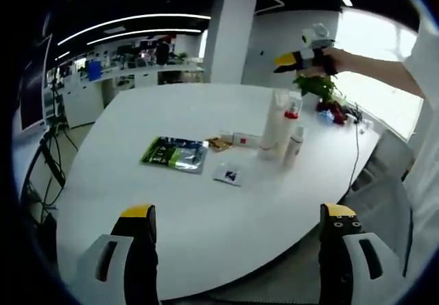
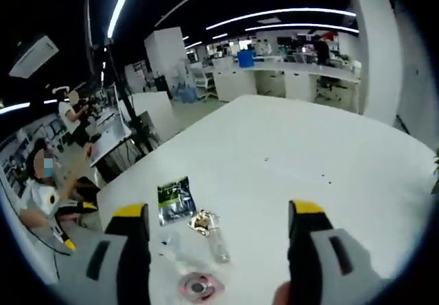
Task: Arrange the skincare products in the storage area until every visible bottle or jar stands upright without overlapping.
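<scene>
Three skincare bottles stand upright close together on the white table: a tall white bottle, a small white bottle and a red-capped one behind them. My left gripper hangs open over the near table edge, well short of them, with nothing between its jaws. A hand holds my right gripper high above the bottles. From up there the right gripper is open, and below it I see a clear bottle and a pink round cap from above.
A green foil pack, a small sachet, a gold wrapper and a white box with a red mark lie left of the bottles. A potted plant and a cable are at the far right edge. People sit beyond the table.
</scene>
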A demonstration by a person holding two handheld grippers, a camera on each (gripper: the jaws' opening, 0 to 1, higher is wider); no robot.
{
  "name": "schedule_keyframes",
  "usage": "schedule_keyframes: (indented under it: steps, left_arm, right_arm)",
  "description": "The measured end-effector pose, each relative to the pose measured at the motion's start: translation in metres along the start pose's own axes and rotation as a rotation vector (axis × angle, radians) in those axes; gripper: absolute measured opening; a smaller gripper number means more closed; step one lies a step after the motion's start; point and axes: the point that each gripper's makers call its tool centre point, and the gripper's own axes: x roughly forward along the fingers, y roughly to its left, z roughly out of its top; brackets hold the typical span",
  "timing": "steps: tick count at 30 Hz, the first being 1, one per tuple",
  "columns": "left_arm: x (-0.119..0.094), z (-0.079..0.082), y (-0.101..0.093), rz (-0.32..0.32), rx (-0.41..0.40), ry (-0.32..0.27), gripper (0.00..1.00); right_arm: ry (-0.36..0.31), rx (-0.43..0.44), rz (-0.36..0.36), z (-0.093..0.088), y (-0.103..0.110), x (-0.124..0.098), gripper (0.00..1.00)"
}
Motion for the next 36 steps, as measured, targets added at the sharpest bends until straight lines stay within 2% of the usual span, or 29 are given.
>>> schedule_keyframes:
  steps: [3,8,10,12,15,16,17,18,20,27,36]
  left_arm:
    - [-0.001,0.001,0.002,0.006,-0.012,-0.009,0.96]
    - [0.0,0.001,0.005,0.014,-0.024,-0.005,0.95]
    - [0.0,0.001,0.005,0.013,-0.03,-0.004,0.95]
    - [0.0,0.001,0.006,0.014,-0.035,-0.003,0.94]
    - [0.0,0.0,0.007,0.02,-0.041,0.001,0.94]
    - [0.0,0.0,0.007,0.021,-0.042,0.002,0.93]
    - [0.0,0.0,0.007,0.023,-0.043,0.004,0.93]
    - [0.0,-0.001,0.008,0.024,-0.044,0.005,0.93]
    - [0.0,0.0,0.007,0.024,-0.047,0.004,0.93]
    - [0.0,0.0,0.009,0.028,-0.061,0.004,0.92]
    - [-0.001,0.002,0.011,0.03,-0.086,-0.015,0.91]
  right_arm:
    - [0.022,0.005,0.004,-0.003,-0.009,0.016,0.8]
    - [0.114,-0.005,0.032,-0.021,-0.017,0.046,0.79]
    - [0.172,-0.04,0.05,-0.034,-0.023,0.061,0.78]
    - [0.24,-0.086,0.057,-0.049,-0.024,0.075,0.76]
    - [0.346,-0.211,0.081,-0.073,-0.023,0.091,0.72]
    - [0.399,-0.292,0.113,-0.084,-0.02,0.096,0.7]
    - [0.431,-0.344,0.126,-0.091,-0.018,0.099,0.68]
    - [0.494,-0.408,0.125,-0.104,-0.02,0.103,0.66]
    - [0.565,-0.454,0.165,-0.122,-0.014,0.109,0.66]
    - [0.609,-0.426,0.219,-0.137,-0.005,0.129,0.59]
    - [0.708,-0.474,0.221,-0.155,-0.011,0.143,0.49]
